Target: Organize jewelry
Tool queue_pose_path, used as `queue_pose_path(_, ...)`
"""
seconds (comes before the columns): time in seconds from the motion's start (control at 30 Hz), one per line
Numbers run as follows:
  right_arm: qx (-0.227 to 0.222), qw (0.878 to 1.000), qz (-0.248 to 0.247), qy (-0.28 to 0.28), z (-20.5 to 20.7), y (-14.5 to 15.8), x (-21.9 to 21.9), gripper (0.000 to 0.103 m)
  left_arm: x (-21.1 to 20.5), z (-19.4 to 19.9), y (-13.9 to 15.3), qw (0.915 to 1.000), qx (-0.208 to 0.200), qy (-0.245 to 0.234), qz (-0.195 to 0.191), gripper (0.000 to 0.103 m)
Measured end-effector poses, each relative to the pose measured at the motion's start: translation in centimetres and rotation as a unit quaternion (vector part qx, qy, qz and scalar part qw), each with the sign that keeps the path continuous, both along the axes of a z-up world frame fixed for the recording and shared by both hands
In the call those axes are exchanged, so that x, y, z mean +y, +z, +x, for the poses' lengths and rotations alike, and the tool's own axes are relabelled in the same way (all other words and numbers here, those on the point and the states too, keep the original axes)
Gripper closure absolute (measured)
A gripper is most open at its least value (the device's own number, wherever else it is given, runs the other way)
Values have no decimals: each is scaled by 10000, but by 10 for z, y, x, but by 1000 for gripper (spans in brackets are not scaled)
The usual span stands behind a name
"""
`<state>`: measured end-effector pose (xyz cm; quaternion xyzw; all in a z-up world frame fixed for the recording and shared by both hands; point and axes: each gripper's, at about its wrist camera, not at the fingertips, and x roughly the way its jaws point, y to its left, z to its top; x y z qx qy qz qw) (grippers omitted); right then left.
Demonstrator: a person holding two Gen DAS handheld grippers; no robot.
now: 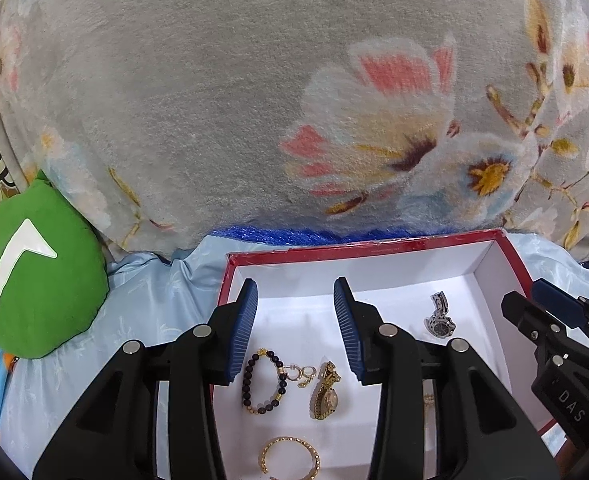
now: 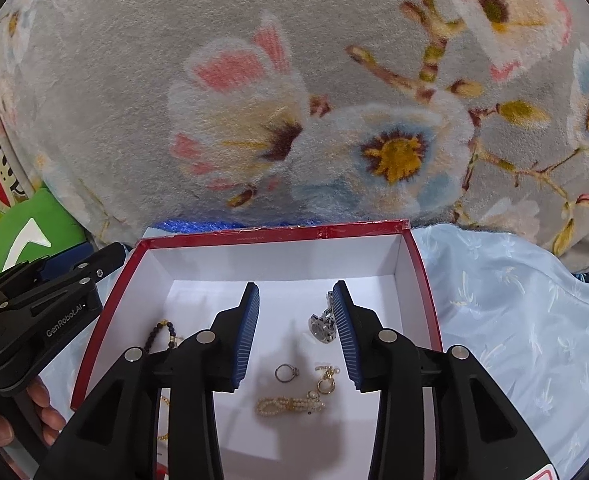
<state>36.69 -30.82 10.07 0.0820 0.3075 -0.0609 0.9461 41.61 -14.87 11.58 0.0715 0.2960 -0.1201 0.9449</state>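
Both grippers hang over the red box (image 1: 512, 258) with their jaws spread and nothing between the pads. Seen through the left wrist camera, the left gripper (image 1: 295, 330) sits above the box's left half, its blue ribbed pads well apart, with bare white box floor showing in the gap. The right gripper (image 2: 296, 332), seen from its own camera, is spread in the same way over the box's right half.

Inside the box, just below the left gripper's pads, lies a dark beaded bracelet (image 1: 264, 383), laid in a loop. Beside it, toward the box's middle, are small gold hoop earrings (image 1: 302, 374), then a gold watch (image 1: 326, 392). Nearer the box's front edge sits an open gold bangle (image 1: 290, 458). Toward the box's back right corner lies a silver watch (image 1: 439, 320); in the right wrist view it is partly hidden behind the right gripper's right pad.

Under the right gripper, on the box floor, are a silver ring (image 2: 286, 373), a small cluster of gold earrings (image 2: 327, 380) and a pearl bracelet (image 2: 290, 405) folded into a loop.

The box rests on a pale blue satin cloth (image 2: 514, 320). Behind the box spreads a grey flowered blanket (image 1: 214, 80). Left of the box is a green cushion (image 1: 38, 276) with a white mark. A hand (image 2: 42, 412) grips the left gripper's handle at the box's left side.
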Motion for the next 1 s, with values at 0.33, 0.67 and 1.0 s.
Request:
queue_pose_path(0.33,58,10000,46,-13,-27,-4,5,56,8,-24,-1,10000,56,-38,-20,60)
queue_pose_path(0.67,479,9987,108,-126,-49,-49,2,55,29,-47,-48,9986,535,53,-19,54)
queue_pose_path(1.0,553,9978,287,-222,-81,-66,4,51,49,-77,-70,9979,643,87,14,52)
